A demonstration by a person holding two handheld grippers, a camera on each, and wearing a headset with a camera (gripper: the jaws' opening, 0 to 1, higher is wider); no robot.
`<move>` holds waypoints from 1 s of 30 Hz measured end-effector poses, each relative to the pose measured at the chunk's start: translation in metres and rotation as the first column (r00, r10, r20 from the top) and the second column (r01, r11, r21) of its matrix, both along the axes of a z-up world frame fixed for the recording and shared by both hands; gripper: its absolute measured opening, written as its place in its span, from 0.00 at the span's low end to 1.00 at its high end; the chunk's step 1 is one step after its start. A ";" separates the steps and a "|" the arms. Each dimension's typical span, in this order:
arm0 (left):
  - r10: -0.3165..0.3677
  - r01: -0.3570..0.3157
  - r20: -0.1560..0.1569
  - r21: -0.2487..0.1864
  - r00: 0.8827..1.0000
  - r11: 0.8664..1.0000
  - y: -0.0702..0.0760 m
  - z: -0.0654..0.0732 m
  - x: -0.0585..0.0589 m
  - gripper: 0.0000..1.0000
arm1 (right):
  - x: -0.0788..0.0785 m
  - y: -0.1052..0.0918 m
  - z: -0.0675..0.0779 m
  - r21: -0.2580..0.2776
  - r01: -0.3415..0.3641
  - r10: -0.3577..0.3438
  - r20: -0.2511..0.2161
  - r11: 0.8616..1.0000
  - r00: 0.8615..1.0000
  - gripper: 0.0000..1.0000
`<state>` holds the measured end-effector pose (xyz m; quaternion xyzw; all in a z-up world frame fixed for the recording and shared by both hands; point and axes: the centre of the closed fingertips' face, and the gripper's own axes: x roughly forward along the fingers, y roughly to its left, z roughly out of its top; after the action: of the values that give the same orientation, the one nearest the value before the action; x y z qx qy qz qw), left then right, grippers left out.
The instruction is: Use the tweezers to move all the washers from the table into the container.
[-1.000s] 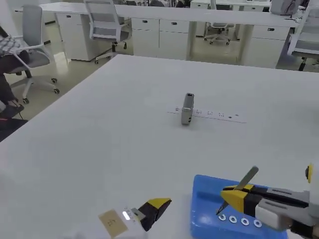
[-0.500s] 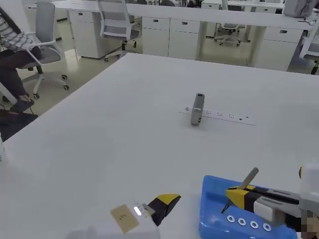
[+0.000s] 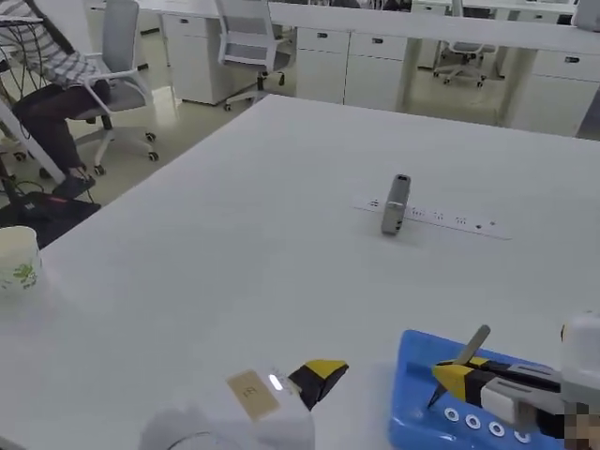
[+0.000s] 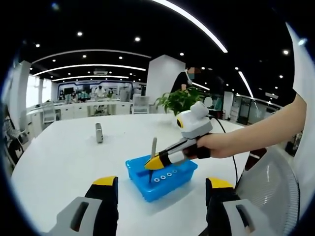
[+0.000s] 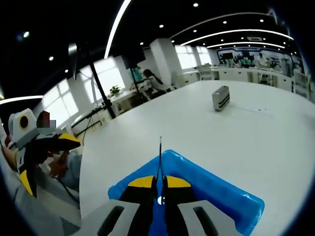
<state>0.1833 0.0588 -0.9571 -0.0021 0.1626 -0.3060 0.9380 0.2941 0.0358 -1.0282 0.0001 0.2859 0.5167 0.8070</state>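
A blue container (image 3: 417, 361) sits at the table's near right, with several white washers (image 3: 473, 422) in a row inside it. My right gripper (image 3: 442, 379) hovers over it, shut on grey tweezers (image 3: 472, 343) whose thin tips point down into the container. In the right gripper view the jaws (image 5: 159, 181) pinch the tweezers (image 5: 160, 152) above the container (image 5: 211, 189). My left gripper (image 3: 323, 375) rests left of the container, apart from it. Its own view shows it open (image 4: 162, 189), facing the container (image 4: 172, 184), the washers (image 4: 163, 175) and the tweezers (image 4: 153, 147).
A small grey device (image 3: 397, 203) stands mid-table beside a flush socket strip (image 3: 450, 220). A paper cup (image 3: 17, 258) is at the table's left edge. Office chairs (image 3: 248, 47) and a seated person (image 3: 56, 84) are beyond the table.
The head camera has panned left, bringing the paper cup into view. Both grippers hold about the same places, the right one still over the container with the tweezers.
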 end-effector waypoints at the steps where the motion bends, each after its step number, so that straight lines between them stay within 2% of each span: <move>1: 0.001 -0.001 -0.004 -0.001 1.000 1.000 0.000 0.000 0.000 0.71 | 0.001 0.000 -0.002 -0.012 -0.003 0.003 0.004 1.000 1.000 0.03; 3: -0.002 0.002 -0.012 0.004 1.000 1.000 0.000 -0.002 -0.001 0.66 | 0.001 -0.001 -0.004 -0.033 -0.008 0.009 0.013 0.999 1.000 0.03; 8: -0.021 0.021 -0.026 0.029 0.999 0.999 -0.001 -0.005 -0.004 0.50 | 0.000 0.000 -0.003 -0.026 -0.016 0.016 0.016 1.000 1.000 0.03; 13: -0.036 0.038 -0.035 0.055 0.999 0.998 -0.002 -0.009 -0.007 0.39 | 0.000 -0.001 0.001 -0.016 -0.016 0.017 0.024 1.000 1.000 0.04; 15: -0.044 0.046 -0.042 0.065 0.998 0.997 -0.002 -0.010 -0.008 0.28 | 0.000 -0.002 0.003 -0.010 -0.015 0.015 0.030 1.000 0.999 0.04; 17: -0.062 0.064 -0.027 0.084 0.998 0.994 -0.002 -0.008 -0.011 0.13 | 0.001 -0.003 0.008 0.000 -0.009 0.009 0.038 1.000 0.999 0.04; 19: -0.071 0.072 -0.016 0.115 0.997 0.991 -0.002 -0.009 -0.012 0.06 | 0.000 -0.003 0.014 0.018 -0.003 0.002 0.044 1.000 0.999 0.04; 20: -0.079 0.081 -0.023 0.113 0.997 0.990 -0.003 -0.010 -0.013 0.03 | 0.000 -0.003 0.017 0.026 -0.001 0.000 0.047 1.000 0.999 0.04; 25: -0.119 0.124 -0.043 0.123 0.992 0.985 -0.008 -0.014 -0.017 0.00 | -0.010 -0.005 0.032 0.060 -0.005 0.001 0.067 0.998 0.998 0.04; 30: -0.145 0.156 -0.093 0.120 0.985 0.980 -0.010 -0.022 -0.020 0.00 | -0.027 -0.010 0.049 0.089 -0.018 0.010 0.096 0.996 0.995 0.03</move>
<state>0.1633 0.0485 -0.9790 0.0571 0.2207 -0.3646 0.9028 0.2671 0.0255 -0.9788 0.0097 0.2236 0.5341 0.8152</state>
